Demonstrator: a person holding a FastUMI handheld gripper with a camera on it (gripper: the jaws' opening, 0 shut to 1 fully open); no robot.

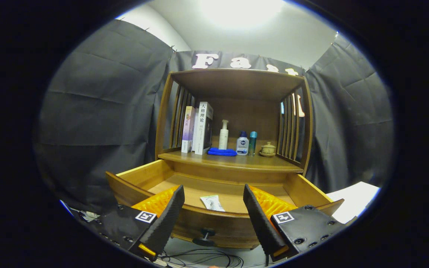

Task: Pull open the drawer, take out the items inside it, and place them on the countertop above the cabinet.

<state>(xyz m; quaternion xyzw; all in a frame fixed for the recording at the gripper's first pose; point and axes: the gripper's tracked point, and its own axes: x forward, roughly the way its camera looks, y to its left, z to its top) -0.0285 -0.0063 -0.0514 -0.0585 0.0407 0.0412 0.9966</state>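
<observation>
Wooden drawer stands pulled out from the base of the cabinet, its curved front carrying a dark knob low at the centre. On the drawer floor lies one item: a small flat white packet, near the front wall and roughly centred. The rest of the visible drawer floor is bare wood.

Gripper hangs just in front of the drawer with its fingers spread wide apart and nothing held between them. The packet shows in the gap between the two fingertips, beyond them and untouched.

Above the drawer, the countertop forms the floor of an open shelf bay with slatted sides. Contents from left to right:
- upright books against the left slats;
- a folded blue cloth lying flat;
- a white pump bottle behind the cloth;
- a small white bottle with a blue cap;
- a slim teal bottle just beside it;
- a lidded ceramic cup on a saucer, far right.

Cables trail on the floor below the drawer front.
</observation>
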